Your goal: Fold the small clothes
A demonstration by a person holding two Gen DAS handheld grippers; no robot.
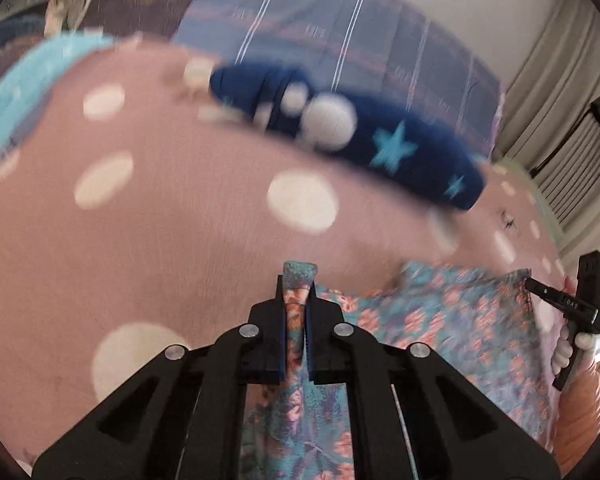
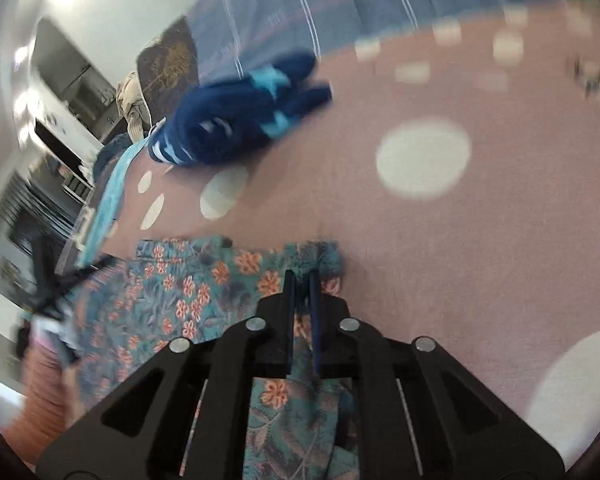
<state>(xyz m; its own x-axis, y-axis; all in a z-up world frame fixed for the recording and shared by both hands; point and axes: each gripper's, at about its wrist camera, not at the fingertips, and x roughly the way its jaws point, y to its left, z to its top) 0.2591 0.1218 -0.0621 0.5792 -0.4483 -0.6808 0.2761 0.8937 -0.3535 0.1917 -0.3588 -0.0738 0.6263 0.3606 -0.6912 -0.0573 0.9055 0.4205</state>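
At lower centre of both views, each gripper, left (image 1: 299,312) and right (image 2: 302,308), pinches 1 corner of the floral cloth (image 1: 452,320); its held edge stretches sideways between them over the bedspread (image 1: 180,220).

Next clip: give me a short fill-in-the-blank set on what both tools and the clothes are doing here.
1. The left tool is shut on the ____-patterned garment.
2. The right tool grips the ____ garment as the left tool.
3. The navy garment with light blue ____ lies farther away, held by neither tool.
4. Everything rests on a pink cover printed with pale ____.

Missing words: floral; same; stars; dots
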